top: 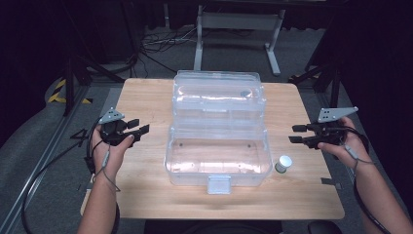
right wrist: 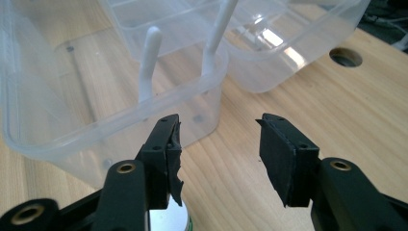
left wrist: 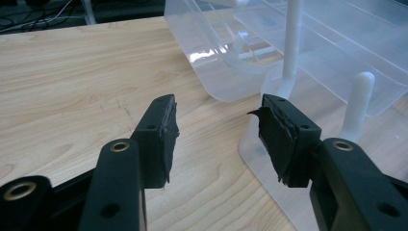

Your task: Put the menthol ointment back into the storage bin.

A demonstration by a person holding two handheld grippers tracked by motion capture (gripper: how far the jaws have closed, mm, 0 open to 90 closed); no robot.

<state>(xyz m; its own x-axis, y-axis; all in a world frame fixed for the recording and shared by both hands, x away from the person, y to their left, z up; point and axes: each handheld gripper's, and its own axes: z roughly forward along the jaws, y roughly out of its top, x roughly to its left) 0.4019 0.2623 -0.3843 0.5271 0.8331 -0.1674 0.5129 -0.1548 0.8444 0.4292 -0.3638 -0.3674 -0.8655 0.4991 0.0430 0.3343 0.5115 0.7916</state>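
Note:
A clear plastic storage box (top: 217, 161) stands open in the middle of the wooden table, its lid and tray (top: 219, 95) folded back toward the far side. A small white-capped jar (top: 283, 164) stands just right of the box's front corner. My left gripper (top: 140, 127) is held open a short way left of the box, nothing between its jaws; in the left gripper view (left wrist: 219, 134) the box's corner (left wrist: 269, 144) lies just ahead. My right gripper (top: 297, 134) is open to the right of the box, above and behind the jar, whose cap (right wrist: 168, 222) shows under its jaws.
The wooden table (top: 146, 190) has bare surface in front of the box and on both sides. A round cable hole (right wrist: 345, 57) sits in the tabletop beyond the lid. A white desk frame (top: 238, 29) and loose cables lie on the floor behind the table.

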